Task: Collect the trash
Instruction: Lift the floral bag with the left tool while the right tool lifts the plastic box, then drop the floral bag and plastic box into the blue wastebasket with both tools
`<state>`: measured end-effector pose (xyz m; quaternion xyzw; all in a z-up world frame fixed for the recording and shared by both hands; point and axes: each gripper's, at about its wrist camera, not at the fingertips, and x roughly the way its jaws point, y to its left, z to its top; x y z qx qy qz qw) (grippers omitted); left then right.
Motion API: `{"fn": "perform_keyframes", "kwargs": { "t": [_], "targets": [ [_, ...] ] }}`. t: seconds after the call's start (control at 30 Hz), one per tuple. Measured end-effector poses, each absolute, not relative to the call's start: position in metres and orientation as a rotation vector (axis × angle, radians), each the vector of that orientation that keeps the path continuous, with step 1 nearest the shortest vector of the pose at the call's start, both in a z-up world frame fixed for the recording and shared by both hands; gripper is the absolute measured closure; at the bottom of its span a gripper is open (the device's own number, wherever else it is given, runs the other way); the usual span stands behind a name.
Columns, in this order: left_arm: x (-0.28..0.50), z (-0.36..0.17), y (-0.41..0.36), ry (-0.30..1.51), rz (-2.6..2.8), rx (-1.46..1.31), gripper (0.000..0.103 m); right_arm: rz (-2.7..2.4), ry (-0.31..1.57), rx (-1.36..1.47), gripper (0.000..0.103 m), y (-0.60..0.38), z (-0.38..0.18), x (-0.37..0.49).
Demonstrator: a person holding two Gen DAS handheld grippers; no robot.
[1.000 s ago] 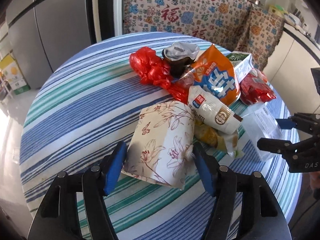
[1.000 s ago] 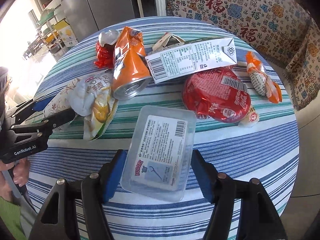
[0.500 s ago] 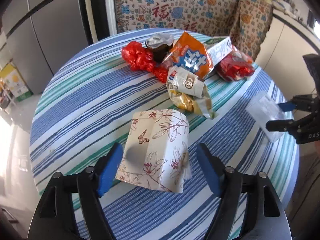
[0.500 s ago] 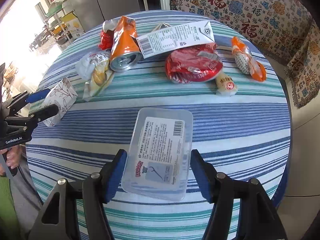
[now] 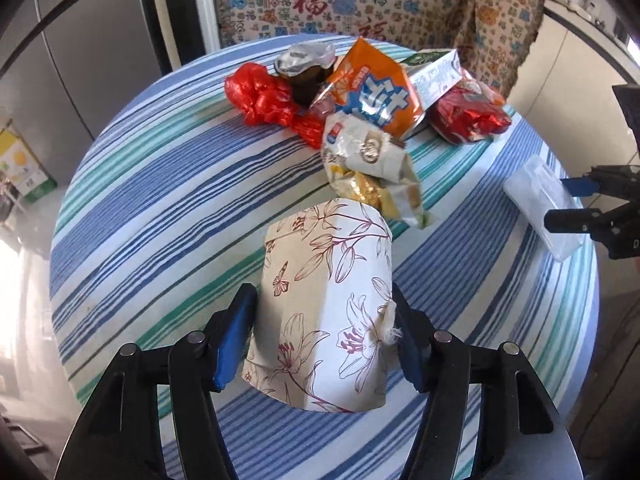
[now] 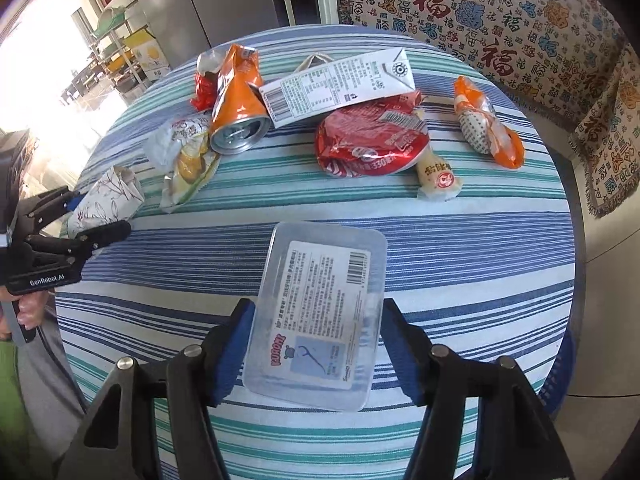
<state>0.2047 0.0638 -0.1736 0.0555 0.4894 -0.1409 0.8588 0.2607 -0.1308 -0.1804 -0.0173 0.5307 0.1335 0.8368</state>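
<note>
Clamping a floral paper packet (image 5: 324,308) between its blue pads, the left gripper (image 5: 322,340) holds it over the near part of the round counter (image 5: 160,200), and the right gripper (image 6: 314,348) likewise grips a clear plastic tray (image 6: 320,312) with a printed label by its two long sides; whether either item is lifted clear of the cloth or resting on it is hard to tell from these views. The counter is covered by a tablecloth striped in blue, teal and white. Farther out on it lies the rest of the trash in a loose cluster: a crumpled white and yellow snack wrapper (image 5: 372,168) just beyond the floral packet, an orange chip bag (image 5: 376,88) with a silver open end, a red plastic bag (image 5: 264,96), a dark cup with a foil lid (image 5: 306,64), a flattened milk carton (image 6: 340,84) resting partly on a red foil lid (image 6: 372,140), a small cream sachet (image 6: 438,178) touching that lid, and an orange and white wrapper (image 6: 486,128) lying apart toward the counter's far right. Behind the counter a fabric patterned with red characters and blue flowers (image 6: 480,16) covers seating, grey refrigerator doors (image 5: 72,52) stand to the left, and bright daylight washes out shelving (image 6: 108,40) beyond.
</note>
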Motion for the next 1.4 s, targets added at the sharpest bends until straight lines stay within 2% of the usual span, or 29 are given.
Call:
{"fn": "perform_keyframes", "kwargs": {
  "t": [0.23, 0.4, 0.57, 0.9, 1.1, 1.4],
  "targets": [
    [0.183, -0.134, -0.012, 0.936, -0.406, 0.065, 0.038, 0.246, 1.046, 0.054, 0.039, -0.195, -0.144, 0.236],
    [0.192, -0.117, -0.112, 0.912, -0.542, 0.063, 0.038, 0.108, 0.992, 0.116, 0.039, -0.279, -0.128, 0.22],
    [0.208, -0.115, -0.216, 0.927, -0.635, 0.075, 0.038, -0.064, 0.975, 0.177, 0.038, -0.369, -0.137, 0.205],
    [0.235, -0.146, -0.353, 1.005, -0.748, 0.103, 0.037, -0.263, 0.963, 0.316, 0.038, -0.493, -0.189, 0.201],
    [0.241, -0.184, -0.394, 1.056, -0.769, 0.124, 0.037, -0.274, 0.955, 0.399, 0.038, -0.539, -0.223, 0.203],
    [0.251, -0.226, -0.426, 1.101, -0.767, 0.129, 0.037, -0.292, 0.948, 0.476, 0.038, -0.572, -0.243, 0.207]
  ]
}}
